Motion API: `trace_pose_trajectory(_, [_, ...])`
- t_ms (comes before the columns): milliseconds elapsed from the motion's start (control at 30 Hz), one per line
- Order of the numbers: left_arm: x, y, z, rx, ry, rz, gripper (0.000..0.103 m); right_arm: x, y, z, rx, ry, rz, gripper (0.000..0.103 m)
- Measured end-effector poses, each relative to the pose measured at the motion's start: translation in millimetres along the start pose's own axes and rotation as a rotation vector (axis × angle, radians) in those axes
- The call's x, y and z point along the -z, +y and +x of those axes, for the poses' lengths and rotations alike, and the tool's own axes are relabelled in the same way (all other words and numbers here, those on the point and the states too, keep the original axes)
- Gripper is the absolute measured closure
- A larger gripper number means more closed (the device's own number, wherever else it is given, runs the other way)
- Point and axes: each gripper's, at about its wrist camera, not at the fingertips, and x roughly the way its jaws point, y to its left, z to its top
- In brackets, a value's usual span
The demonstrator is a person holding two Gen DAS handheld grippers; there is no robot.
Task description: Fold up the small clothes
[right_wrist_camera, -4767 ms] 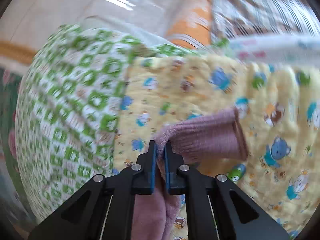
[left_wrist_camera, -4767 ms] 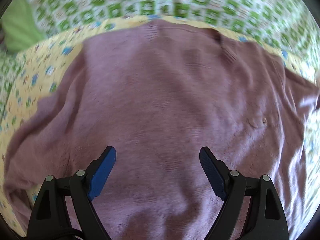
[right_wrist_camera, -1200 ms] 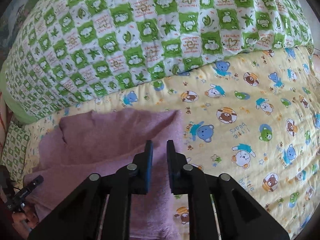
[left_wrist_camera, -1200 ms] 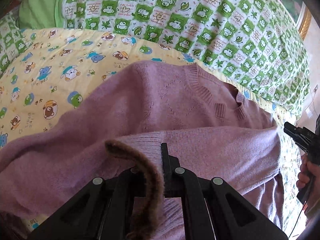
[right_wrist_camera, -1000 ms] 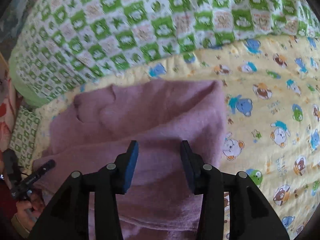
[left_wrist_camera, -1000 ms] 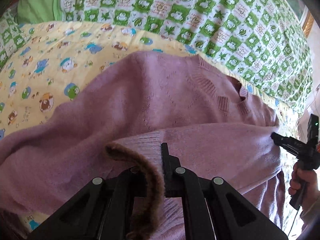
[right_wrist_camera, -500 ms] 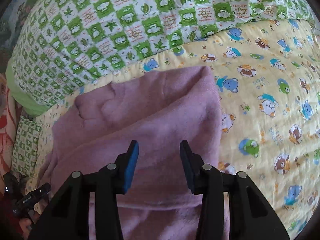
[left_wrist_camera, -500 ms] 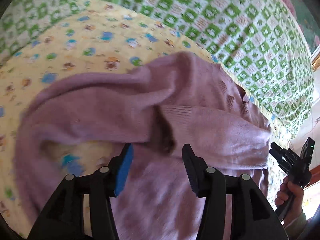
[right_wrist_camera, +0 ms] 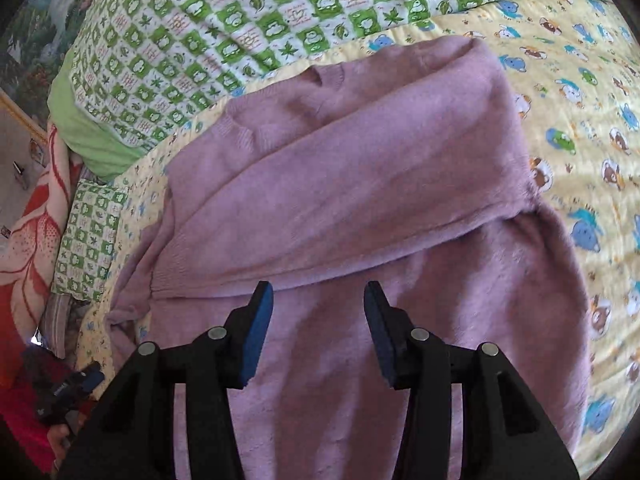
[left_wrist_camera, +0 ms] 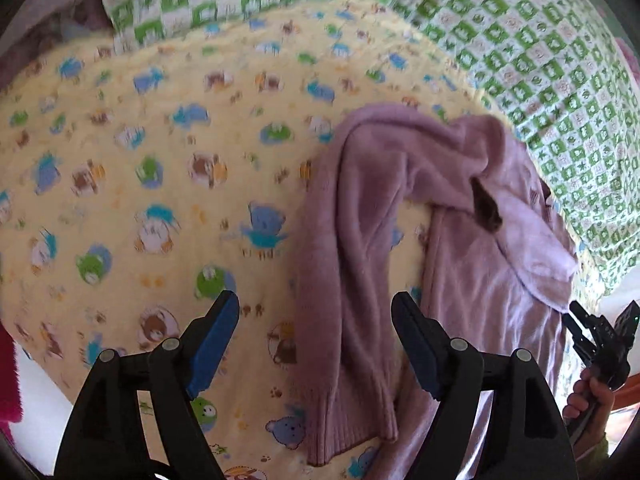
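A mauve knit sweater (right_wrist_camera: 360,200) lies on the yellow animal-print blanket (left_wrist_camera: 160,160). One sleeve (right_wrist_camera: 340,184) is folded across its chest. In the left wrist view the sweater (left_wrist_camera: 472,272) is at the right, with its other sleeve (left_wrist_camera: 344,280) drooping in a loop down toward the front edge, cuff at the bottom. My left gripper (left_wrist_camera: 316,336) is open and empty, just above that sleeve and the blanket. My right gripper (right_wrist_camera: 318,328) is open and empty over the sweater's body. It also shows at the right edge of the left wrist view (left_wrist_camera: 600,332).
A green-and-white checked quilt (right_wrist_camera: 260,20) runs along the far side of the blanket. A green pillow (right_wrist_camera: 88,128) and a red floral cover (right_wrist_camera: 28,240) lie at the left of the right wrist view. The blanket's front edge is near in the left wrist view.
My left gripper let go of the sleeve cuff, opened wide and swung left and back over the blanket. My right gripper opened and drew back a little over the sweater.
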Motion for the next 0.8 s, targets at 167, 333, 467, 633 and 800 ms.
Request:
trace_pose_trajectory(167, [9.9,-3.6,29.7,0.02,0.078,0.05,0.08,3.3,19.4,-3.2,-0.016,-0.005,-0.024,0.054])
trace_pose_trajectory(333, [1.9,-31.8,12.8,0.059,0.001,0.167,0.097,5.8,27.1,-8.4,-0.016,-0.015,-0.02,0.054])
trace_pose_trajectory(467, [-26.1,-87.8,-27.2,0.182,-0.108,0.245,0.098,6.0,22.1,-16.3,-0.01,-0.033,-0.008,0.055])
trace_pose_trajectory(633, [-53.4,-193.6,-48.6,0.363,-0.166,0.388,0.098,1.9,6.8,-26.0,-0.003,-0.056,0.035,0.054])
trace_pose_trajectory(800, [-50.3,-317.8,-6.7,0.472,-0.113,0.54,0.098,-5.1,-11.5,-35.1,-0.002,-0.076,0.072,0.054])
